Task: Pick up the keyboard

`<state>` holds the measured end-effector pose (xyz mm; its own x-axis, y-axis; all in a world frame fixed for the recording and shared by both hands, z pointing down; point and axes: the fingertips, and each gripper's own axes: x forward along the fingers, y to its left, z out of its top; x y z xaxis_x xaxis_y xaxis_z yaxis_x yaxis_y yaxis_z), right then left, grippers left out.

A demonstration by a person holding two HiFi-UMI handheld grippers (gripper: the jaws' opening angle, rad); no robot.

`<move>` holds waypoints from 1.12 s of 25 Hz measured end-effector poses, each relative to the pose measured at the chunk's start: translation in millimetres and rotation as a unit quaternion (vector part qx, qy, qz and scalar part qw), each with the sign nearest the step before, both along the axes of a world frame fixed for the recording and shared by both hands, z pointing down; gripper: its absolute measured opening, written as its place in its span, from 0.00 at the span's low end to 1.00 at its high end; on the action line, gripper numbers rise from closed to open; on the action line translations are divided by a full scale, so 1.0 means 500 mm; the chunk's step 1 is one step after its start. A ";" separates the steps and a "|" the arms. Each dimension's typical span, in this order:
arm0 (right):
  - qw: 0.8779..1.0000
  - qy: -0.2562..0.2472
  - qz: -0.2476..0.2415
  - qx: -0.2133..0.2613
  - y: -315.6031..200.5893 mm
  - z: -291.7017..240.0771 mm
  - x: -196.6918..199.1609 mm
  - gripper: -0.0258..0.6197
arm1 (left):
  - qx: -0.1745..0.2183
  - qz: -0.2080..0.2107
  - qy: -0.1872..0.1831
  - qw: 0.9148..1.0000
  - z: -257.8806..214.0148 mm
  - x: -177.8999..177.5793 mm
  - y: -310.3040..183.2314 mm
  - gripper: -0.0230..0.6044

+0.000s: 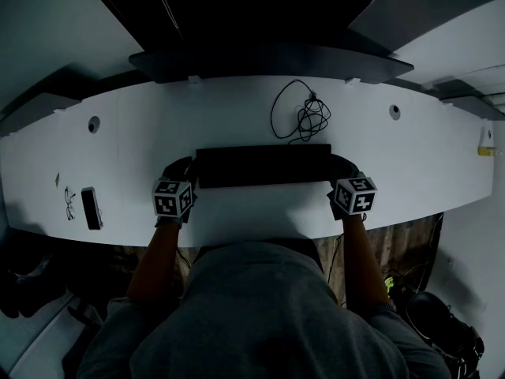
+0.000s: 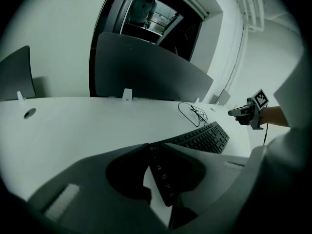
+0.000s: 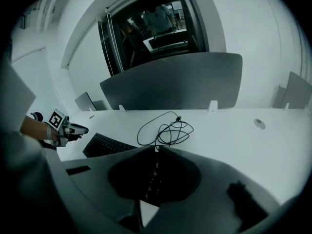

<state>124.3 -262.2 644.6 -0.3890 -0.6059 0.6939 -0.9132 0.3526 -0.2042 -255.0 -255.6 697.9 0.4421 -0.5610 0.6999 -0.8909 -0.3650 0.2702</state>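
The black keyboard (image 1: pixel 263 165) lies flat on the white desk (image 1: pixel 237 117), straight in front of the person. My left gripper (image 1: pixel 192 174) is at its left end. In the left gripper view the jaws (image 2: pixel 156 145) stand a little apart, and the keyboard's (image 2: pixel 200 138) end column of keys shows in the narrow gap. My right gripper (image 1: pixel 338 170) is at the right end. Its tips (image 3: pixel 157 148) meet, shut, and keys show through the hollow below them. Whether either gripper touches the keyboard I cannot tell.
A tangled black cable (image 1: pixel 304 115) lies just behind the keyboard. A dark flat device (image 1: pixel 91 208) and a pair of glasses (image 1: pixel 69 202) sit at the desk's left. A grey divider panel (image 1: pixel 268 58) runs along the back edge. The person's body covers the front edge.
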 end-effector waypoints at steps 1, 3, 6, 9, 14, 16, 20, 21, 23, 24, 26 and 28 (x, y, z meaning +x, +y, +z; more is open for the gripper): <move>1.000 0.000 0.002 -0.008 0.000 0.012 0.006 0.07 | -0.008 -0.002 0.003 1.000 0.008 0.001 0.002 0.17; 0.999 -0.008 0.013 -0.035 0.005 0.042 0.019 0.14 | -0.021 -0.008 0.009 1.000 0.020 0.002 0.001 0.19; 0.998 -0.005 0.020 -0.059 0.005 0.074 0.040 0.20 | -0.035 -0.017 0.015 0.999 0.034 0.005 -0.006 0.23; 0.997 -0.008 0.035 -0.072 -0.001 0.099 0.059 0.23 | -0.043 -0.026 0.017 0.999 0.045 0.003 -0.020 0.24; 0.995 -0.016 0.042 -0.093 -0.015 0.130 0.071 0.30 | -0.065 -0.041 0.032 0.997 0.062 0.006 -0.029 0.30; 0.993 -0.023 0.053 -0.107 -0.020 0.143 0.074 0.32 | -0.077 -0.042 0.033 0.996 0.070 0.008 -0.030 0.32; 0.988 -0.031 0.070 -0.130 -0.029 0.173 0.088 0.37 | -0.099 -0.038 0.038 0.994 0.084 0.017 -0.030 0.40; 0.989 -0.032 0.067 -0.132 -0.033 0.176 0.087 0.38 | -0.099 -0.039 0.041 0.993 0.084 0.019 -0.033 0.41; 0.986 -0.046 0.067 -0.144 -0.035 0.185 0.079 0.40 | -0.098 -0.043 0.048 0.993 0.083 0.022 -0.039 0.41; 0.985 -0.051 0.068 -0.151 -0.036 0.190 0.075 0.40 | -0.100 -0.045 0.050 0.993 0.085 0.021 -0.041 0.42; 0.986 -0.045 0.058 -0.152 -0.042 0.195 0.073 0.42 | -0.110 -0.049 0.054 0.991 0.092 0.020 -0.041 0.43; 0.986 -0.040 0.048 -0.153 -0.047 0.198 0.071 0.43 | -0.121 -0.047 0.061 0.990 0.095 0.025 -0.041 0.44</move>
<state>159.6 -285.8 743.4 -0.4010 -0.4104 0.8190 -0.9161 0.1756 -0.3606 -242.2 -276.3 745.6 0.4858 -0.4267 0.7628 -0.8730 -0.1942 0.4474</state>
